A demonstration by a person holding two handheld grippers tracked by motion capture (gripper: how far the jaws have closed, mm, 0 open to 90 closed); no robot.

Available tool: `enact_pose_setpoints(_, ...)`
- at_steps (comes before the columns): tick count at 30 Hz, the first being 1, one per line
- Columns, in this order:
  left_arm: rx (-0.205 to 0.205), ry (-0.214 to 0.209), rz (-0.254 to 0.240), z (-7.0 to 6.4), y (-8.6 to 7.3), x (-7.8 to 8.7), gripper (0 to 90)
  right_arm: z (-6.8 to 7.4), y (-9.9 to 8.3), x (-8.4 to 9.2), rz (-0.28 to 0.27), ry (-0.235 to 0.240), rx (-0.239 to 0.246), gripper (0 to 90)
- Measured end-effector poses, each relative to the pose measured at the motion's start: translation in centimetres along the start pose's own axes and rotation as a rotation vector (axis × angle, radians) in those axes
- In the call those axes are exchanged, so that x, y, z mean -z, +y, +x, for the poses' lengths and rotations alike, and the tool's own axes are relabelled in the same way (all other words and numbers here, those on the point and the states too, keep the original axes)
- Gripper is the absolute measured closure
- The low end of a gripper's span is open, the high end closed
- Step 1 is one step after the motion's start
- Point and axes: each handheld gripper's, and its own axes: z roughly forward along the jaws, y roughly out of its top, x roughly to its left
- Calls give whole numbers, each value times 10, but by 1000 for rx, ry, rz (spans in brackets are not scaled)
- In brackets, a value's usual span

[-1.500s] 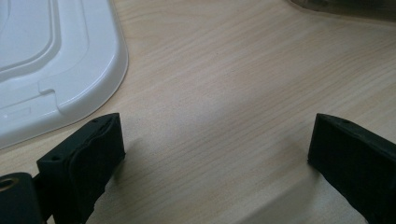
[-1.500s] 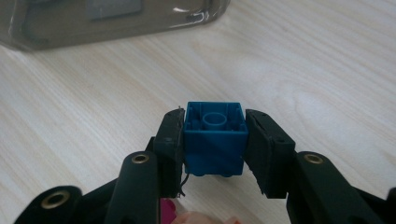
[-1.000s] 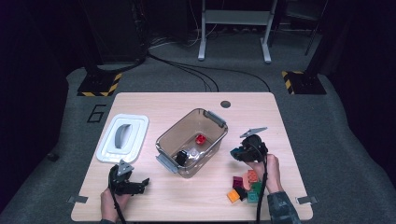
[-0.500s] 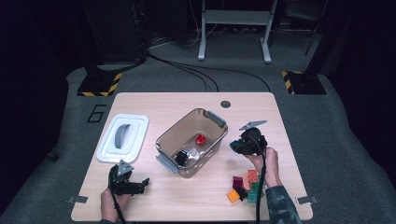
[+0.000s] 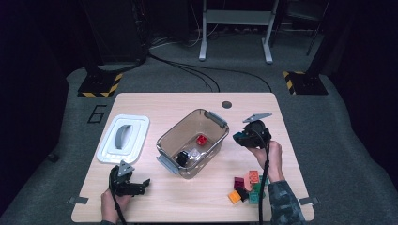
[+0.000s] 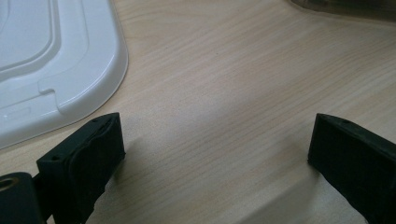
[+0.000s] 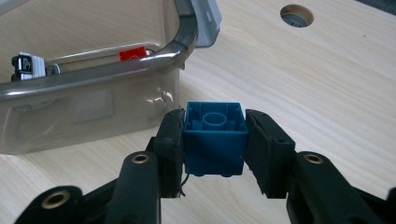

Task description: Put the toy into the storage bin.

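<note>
We are mid-transfer. Our right gripper (image 7: 215, 140) grasps a blue brick (image 7: 215, 136) squarely between its pads, held above the tabletop just outside the clear bin's (image 5: 165, 140) near corner. Our left gripper (image 6: 215, 154) rests on the table with jaws released, beside the white lid (image 6: 56, 60). Next, we judge: carry the brick over the rim, then let go inside, alongside the red brick (image 5: 201, 139).

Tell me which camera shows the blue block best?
The right gripper view: the blue block sits close up, squeezed between the right gripper's fingers. In the high view it's just a tiny blue speck beside the bin.
</note>
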Motion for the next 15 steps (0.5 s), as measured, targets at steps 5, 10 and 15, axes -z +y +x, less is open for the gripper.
enact_pose_setpoints(5, 0, 0, 0, 0, 0, 0, 34, -1, 8, 3, -13, -17, 4, 590)
enact_pose_setpoints(10, 0, 0, 0, 0, 0, 0, 34, -1, 17, 8, -30, -34, 12, 590)
enact_pose_setpoints(15, 0, 0, 0, 0, 0, 0, 34, -1, 23, 12, -41, -48, 19, 590)
